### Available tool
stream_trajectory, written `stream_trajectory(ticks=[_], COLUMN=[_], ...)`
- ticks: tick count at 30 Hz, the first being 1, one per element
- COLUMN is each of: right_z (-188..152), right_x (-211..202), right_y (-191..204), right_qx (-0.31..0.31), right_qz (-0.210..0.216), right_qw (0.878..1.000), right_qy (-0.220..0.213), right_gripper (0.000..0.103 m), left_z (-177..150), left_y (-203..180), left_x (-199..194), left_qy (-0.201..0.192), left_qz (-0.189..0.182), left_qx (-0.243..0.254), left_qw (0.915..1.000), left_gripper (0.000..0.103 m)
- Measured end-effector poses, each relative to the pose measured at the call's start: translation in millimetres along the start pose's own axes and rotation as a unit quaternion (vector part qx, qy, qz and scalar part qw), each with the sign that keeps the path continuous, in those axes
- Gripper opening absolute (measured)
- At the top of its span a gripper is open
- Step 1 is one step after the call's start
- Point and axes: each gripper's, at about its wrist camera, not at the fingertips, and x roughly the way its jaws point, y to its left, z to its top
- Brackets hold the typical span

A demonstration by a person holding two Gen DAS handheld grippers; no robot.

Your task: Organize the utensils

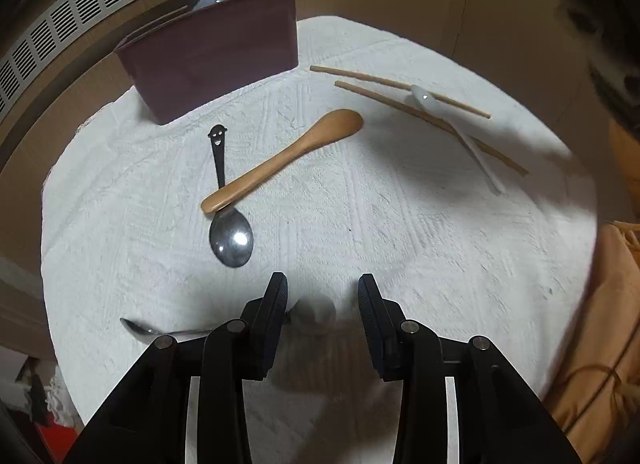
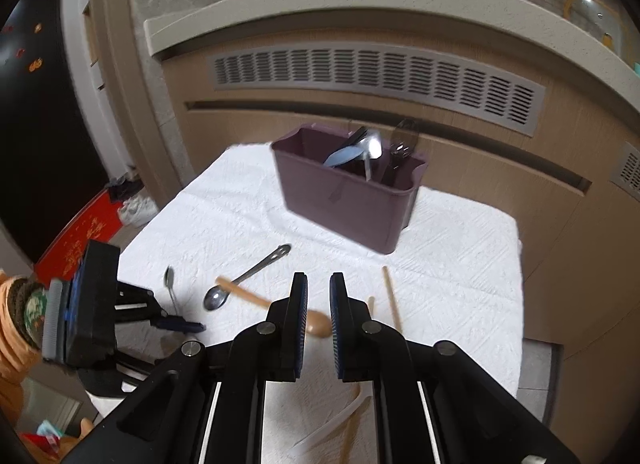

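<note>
A maroon utensil bin [image 1: 212,59] [image 2: 352,203] stands at the back of the white cloth and holds several utensils. On the cloth lie a wooden spoon [image 1: 280,159] [image 2: 316,322] across a steel smiley-handled spoon [image 1: 230,236] [image 2: 244,280], two wooden chopsticks [image 1: 404,91] [image 2: 392,300] over a white plastic spoon [image 1: 460,131], and a small steel spoon [image 1: 152,330] [image 2: 170,288]. My left gripper [image 1: 322,296] [image 2: 184,324] is open and empty above the cloth's near part. My right gripper [image 2: 319,296] is empty, its jaws a narrow gap apart, above the wooden spoon's bowl.
The white cloth [image 1: 400,244] [image 2: 460,264] covers a small table. Behind it is a beige cabinet with a vent grille [image 2: 376,79]. An orange sleeve [image 1: 600,324] is at the right edge in the left wrist view.
</note>
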Motion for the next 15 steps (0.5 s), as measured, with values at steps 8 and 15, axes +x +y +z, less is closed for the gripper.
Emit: stream_trajectory(ticks=[8, 15], right_z=[-28.6, -12.2], right_x=[57.4, 123.8], right_y=[62.6, 92.5], right_qx=[-0.166, -0.277], right_qz=[0.069, 0.083], right_qw=[0.980, 0.950], right_qy=[0.088, 0.114], right_gripper=[0.018, 0.026], left_z=[-25.4, -46.2], left_y=[28.5, 22.8], left_x=[-37.8, -52.5], left_qy=[-0.055, -0.075], left_qz=[0.033, 0.047], left_qx=[-0.094, -0.095], left_qw=[0.9935, 0.9915], left_gripper=[0.057, 0.057])
